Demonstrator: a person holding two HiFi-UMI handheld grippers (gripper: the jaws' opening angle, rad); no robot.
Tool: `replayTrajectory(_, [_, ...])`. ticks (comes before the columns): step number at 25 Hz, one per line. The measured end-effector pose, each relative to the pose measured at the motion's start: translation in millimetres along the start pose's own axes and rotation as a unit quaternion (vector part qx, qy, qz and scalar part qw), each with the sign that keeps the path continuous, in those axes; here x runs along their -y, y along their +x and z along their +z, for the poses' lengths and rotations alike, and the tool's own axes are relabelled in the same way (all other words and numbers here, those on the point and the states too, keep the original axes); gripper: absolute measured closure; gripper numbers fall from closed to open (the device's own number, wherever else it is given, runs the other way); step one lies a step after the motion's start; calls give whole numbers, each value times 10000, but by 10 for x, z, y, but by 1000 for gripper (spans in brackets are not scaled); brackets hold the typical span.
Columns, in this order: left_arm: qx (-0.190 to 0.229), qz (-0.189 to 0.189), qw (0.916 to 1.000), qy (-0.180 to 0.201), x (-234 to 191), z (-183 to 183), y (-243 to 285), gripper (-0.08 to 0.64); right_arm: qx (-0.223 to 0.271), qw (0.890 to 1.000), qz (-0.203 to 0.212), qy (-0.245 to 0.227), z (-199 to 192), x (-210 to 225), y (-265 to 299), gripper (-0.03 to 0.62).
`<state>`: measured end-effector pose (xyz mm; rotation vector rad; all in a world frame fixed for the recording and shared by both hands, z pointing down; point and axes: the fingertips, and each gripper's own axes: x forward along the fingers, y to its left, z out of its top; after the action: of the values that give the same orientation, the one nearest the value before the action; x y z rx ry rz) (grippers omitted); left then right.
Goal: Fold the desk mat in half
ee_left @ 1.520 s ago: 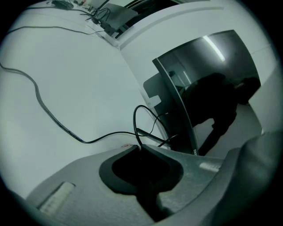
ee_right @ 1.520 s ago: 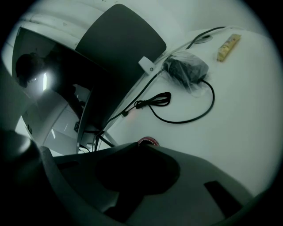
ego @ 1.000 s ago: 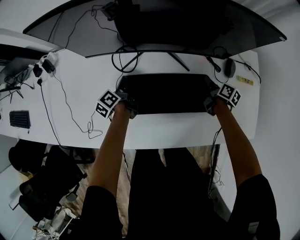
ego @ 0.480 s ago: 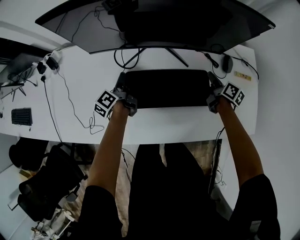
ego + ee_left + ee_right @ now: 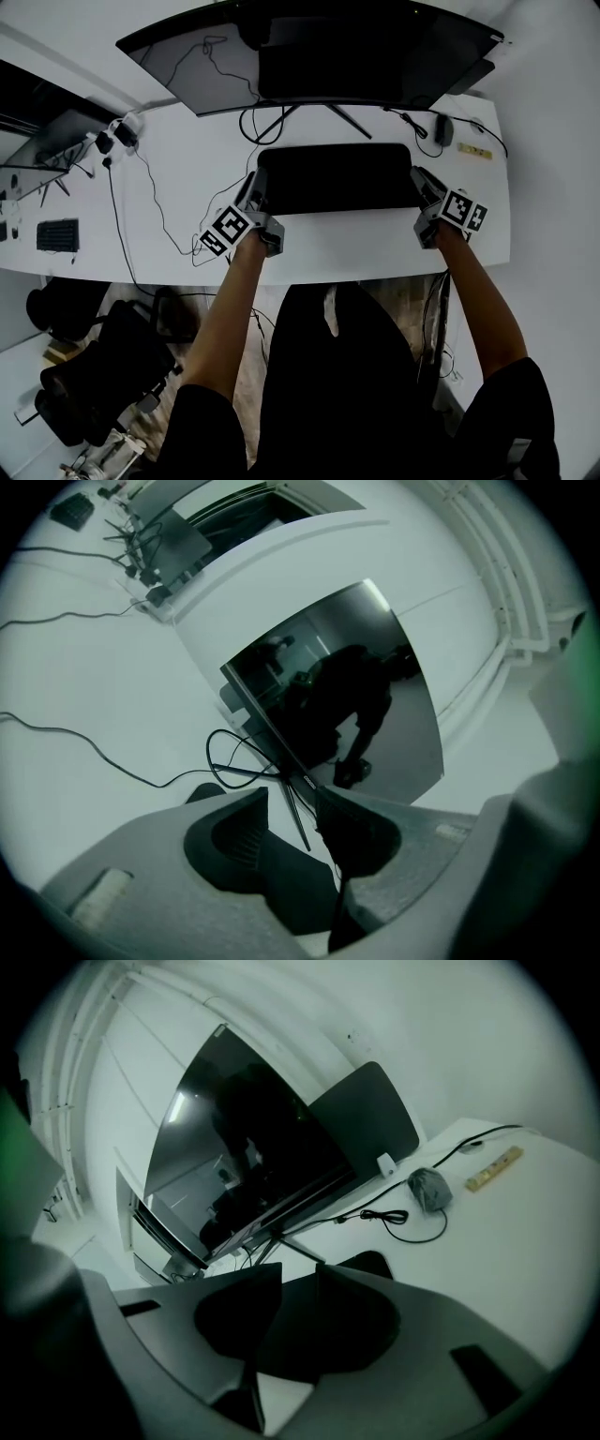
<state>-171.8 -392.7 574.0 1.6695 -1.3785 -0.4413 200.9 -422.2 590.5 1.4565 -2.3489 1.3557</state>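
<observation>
The black desk mat (image 5: 337, 178) lies on the white desk (image 5: 356, 248) in front of the monitor, its near edge raised. My left gripper (image 5: 254, 186) holds the mat's near left corner and my right gripper (image 5: 419, 180) holds its near right corner. In the left gripper view the dark sheet (image 5: 291, 888) sits between the jaws of the left gripper (image 5: 292, 803), which have just been opening a little and still pinch it. In the right gripper view the right gripper (image 5: 300, 1274) is narrowly closed on the mat (image 5: 291, 1344).
A wide curved monitor (image 5: 319, 56) on a splayed stand (image 5: 352, 120) stands right behind the mat. A mouse (image 5: 443, 129) and a small yellowish strip (image 5: 475, 150) lie at the far right. Loose cables (image 5: 159, 202) trail over the left of the desk. A chair (image 5: 94, 375) stands below left.
Both grippers have risen and drawn back from the monitor, carrying the mat's near edge up off the desk. The mat looks shorter front to back.
</observation>
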Motion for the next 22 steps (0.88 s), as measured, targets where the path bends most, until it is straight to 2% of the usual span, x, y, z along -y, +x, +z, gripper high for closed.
replayTrajectory(2, [-120,-45,9998,181,102,-116,-165,414,-50,10000,28,-69,-92,-88,-151,500])
replayTrajectory(7, [-228,-205,9995,33,349,-354,-593,414,-113,9994,136,-293,-278,-368,-524,500])
replayTrajectory(11, [-300,-395,9970,587,645,-414,-918,414,21,9994,97,-323,-378,-633,-845,502])
replayTrajectory(15, [-289,-320,9916,1219,822,-406,-1278,414,148,9984,38,-547,-505,-937,-1135,501])
replayTrajectory(17, [-371,-481,9843,1658,988,-430,-1422,414,246,9967,-22,-767,-513,-1074,-1278,502])
replayTrajectory(20, [-432,-814,9650,2453,1282,-453,-1576,416,430,9926,-57,-1132,-458,-1250,-1434,502])
replayTrajectory(22, [-483,-887,9543,2813,1394,-463,-1668,434,635,9904,-81,-1222,-393,-1348,-1529,502])
